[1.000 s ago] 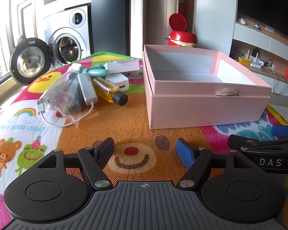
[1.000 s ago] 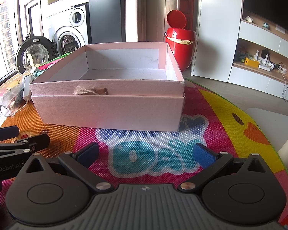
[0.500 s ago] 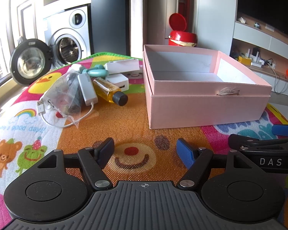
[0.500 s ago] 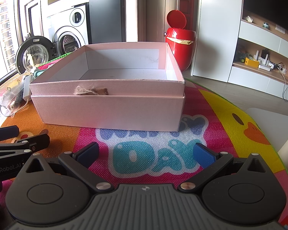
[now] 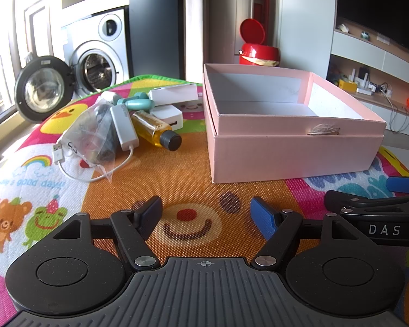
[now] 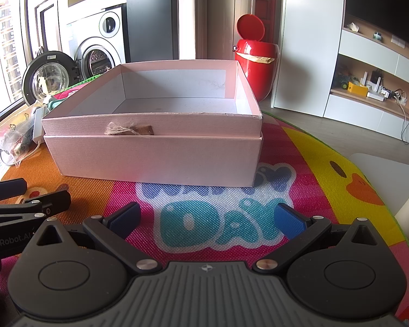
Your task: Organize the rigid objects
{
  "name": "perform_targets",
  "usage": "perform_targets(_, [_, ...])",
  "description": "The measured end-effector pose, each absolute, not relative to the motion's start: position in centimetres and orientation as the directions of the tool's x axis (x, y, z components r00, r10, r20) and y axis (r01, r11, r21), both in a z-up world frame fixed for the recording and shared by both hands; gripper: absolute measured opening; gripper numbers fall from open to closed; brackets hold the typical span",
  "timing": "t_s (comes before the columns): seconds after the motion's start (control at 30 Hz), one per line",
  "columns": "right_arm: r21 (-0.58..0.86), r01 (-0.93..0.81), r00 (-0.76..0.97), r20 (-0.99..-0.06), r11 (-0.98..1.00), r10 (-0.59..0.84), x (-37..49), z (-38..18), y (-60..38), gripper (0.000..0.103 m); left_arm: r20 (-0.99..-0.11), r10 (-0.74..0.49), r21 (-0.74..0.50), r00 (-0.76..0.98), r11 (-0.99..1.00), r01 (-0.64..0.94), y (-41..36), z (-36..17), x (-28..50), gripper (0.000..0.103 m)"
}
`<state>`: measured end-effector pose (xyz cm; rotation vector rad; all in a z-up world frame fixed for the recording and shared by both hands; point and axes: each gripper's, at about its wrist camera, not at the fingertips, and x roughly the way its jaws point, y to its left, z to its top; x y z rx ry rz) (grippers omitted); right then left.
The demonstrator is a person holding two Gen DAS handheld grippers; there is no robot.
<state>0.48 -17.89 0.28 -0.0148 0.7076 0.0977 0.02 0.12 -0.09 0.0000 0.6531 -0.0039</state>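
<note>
Left wrist alone shows bottle [image 5: 156, 132] beside box [image 5: 291, 152].

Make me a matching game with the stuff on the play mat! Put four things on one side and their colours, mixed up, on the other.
Things:
1. box
2. bottle
3. bin
4. USB cable

Colours:
A. red
B. white
C. pink
D. yellow liquid, black cap

Pairs: 1-C, 2-D, 3-A, 4-B
</note>
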Motion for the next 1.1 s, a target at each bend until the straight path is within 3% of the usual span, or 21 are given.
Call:
perform_targets(0.8, [0.024, -0.095, 0.754, -0.651, 0.995, 0.088, 0.6, 0.4, -18.0, 0.103, -0.608, -0.009, -0.008, 0.794, 1.000, 0.005, 0.0, 0.0, 0.2, 0.077])
perform_targets(1.0, [0.033, -0.124, 0.731, -0.673, 0.992, 0.113, 1.1, 0.7, -18.3, 0.103, -0.595, -0.108, -0.133, 0.797, 0.991, 0.035, 2.4, 0.8, -0.3, 0.073])
perform_targets(1.1, [0.033, -0.154, 0.682, -0.719, 0.988, 0.130, 2.1, 1.1, -18.4, 0.103, -0.546, -0.171, -0.206, 0.820, 0.976, 0.066, 5.4, 2.6, -0.8, 0.072])
